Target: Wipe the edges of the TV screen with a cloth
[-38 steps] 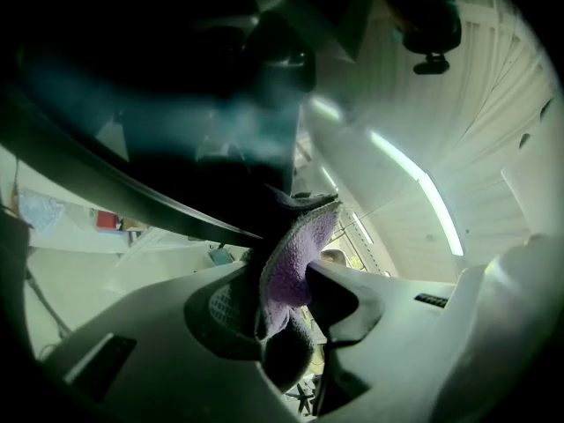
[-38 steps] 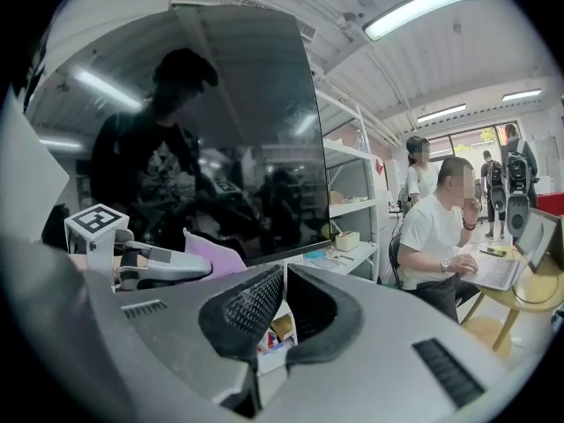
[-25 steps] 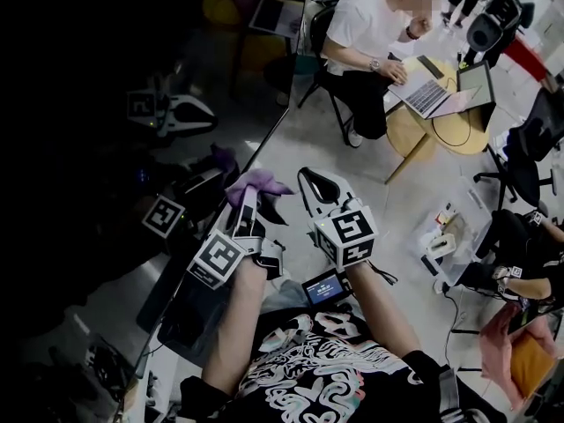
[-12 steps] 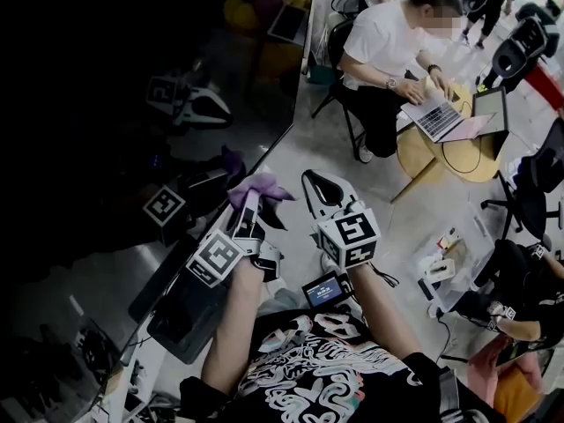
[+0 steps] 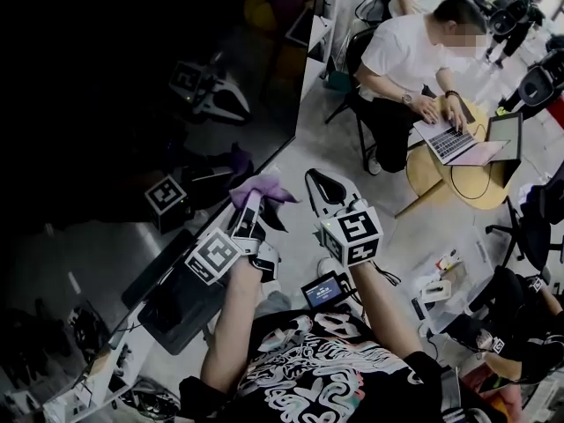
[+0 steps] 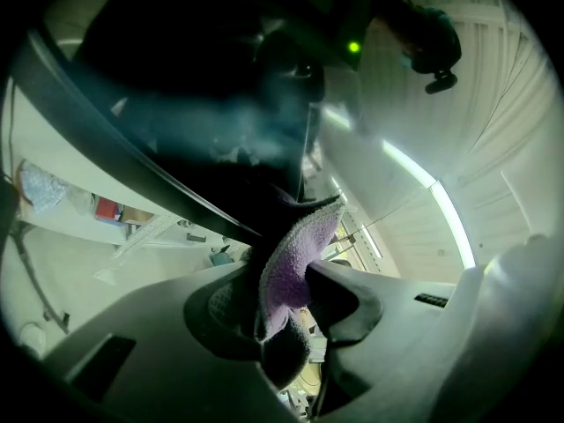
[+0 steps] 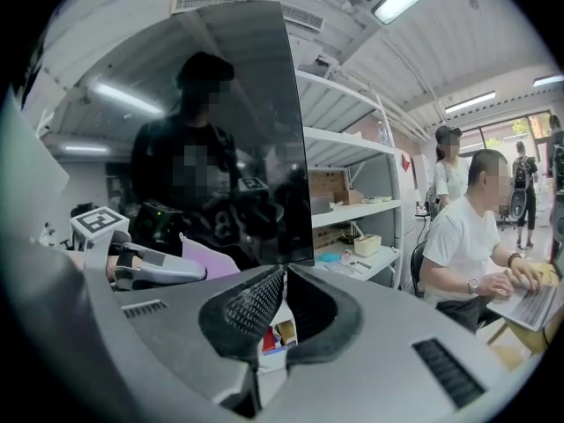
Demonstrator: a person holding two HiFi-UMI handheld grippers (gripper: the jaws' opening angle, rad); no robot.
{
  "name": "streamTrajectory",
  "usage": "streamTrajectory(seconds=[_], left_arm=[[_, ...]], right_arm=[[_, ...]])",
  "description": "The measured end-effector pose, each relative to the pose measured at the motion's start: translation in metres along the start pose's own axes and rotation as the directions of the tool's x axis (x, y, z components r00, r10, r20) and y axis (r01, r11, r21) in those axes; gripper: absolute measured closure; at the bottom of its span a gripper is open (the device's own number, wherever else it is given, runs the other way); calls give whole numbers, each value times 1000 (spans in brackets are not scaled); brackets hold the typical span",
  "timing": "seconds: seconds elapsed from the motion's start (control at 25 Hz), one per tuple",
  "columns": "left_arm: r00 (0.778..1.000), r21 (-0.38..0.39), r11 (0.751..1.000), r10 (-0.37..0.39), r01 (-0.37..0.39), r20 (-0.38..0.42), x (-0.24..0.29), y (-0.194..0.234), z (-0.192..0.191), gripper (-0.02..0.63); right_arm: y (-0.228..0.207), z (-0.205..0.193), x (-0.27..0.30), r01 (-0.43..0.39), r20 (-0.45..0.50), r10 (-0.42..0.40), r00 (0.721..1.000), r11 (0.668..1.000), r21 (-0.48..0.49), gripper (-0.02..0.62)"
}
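The soft, light cloth [image 6: 298, 256] is squeezed at its bunched middle between the left gripper [image 6: 289, 280] jaws; the right gripper [image 7: 282, 278] jaws touch, empty.

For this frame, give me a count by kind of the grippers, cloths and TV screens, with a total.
Grippers: 2, the left gripper shut on the cloth, and the right gripper with its jaws together and nothing between them
Cloths: 1, the purple cloth
TV screens: 1, the dark TV screen
Total: 4
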State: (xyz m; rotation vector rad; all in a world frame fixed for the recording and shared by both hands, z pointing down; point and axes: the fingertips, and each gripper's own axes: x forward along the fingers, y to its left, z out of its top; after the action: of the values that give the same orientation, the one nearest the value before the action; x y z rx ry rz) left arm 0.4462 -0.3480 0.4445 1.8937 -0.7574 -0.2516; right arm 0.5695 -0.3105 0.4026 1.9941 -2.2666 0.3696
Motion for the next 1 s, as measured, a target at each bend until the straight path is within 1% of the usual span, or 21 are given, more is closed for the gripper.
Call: streamTrajectory(seconds=[0.24, 0.4, 0.52, 0.68, 0.76, 0.92, 1.0], left_arm=[[1000, -6, 1000, 3, -3, -3, 15, 0, 0, 459], [1000, -8, 1000, -3, 3, -2, 25, -6, -4, 459], [1000, -10, 1000, 2, -3, -8, 55, -12, -13, 459], [1000, -16, 1000, 15, -15, -16, 98, -13, -28, 459], [1000, -13, 1000, 12, -12, -10, 98, -15, -27, 459], [1000, -12, 1000, 6, -6, 5, 81, -19, -19, 459], [1000, -11, 1000, 9, -9, 7, 83, -20, -19, 459]], right_arm=[[-10, -3, 11, -31, -15, 31, 999, 999, -8, 560], [-19, 3, 14, -46, -8, 46, 999, 999, -5, 560], [-48, 4, 21, -57, -10, 57, 998, 998, 1, 560], [-94, -5, 31, -55, -21, 56, 998, 998, 12, 560], [-98, -4, 30, -51, -18, 51, 999, 999, 11, 560], [-85, 4, 24, -53, -4, 53, 999, 999, 4, 560], [-89, 3, 24, -55, -4, 55, 998, 998, 3, 560]])
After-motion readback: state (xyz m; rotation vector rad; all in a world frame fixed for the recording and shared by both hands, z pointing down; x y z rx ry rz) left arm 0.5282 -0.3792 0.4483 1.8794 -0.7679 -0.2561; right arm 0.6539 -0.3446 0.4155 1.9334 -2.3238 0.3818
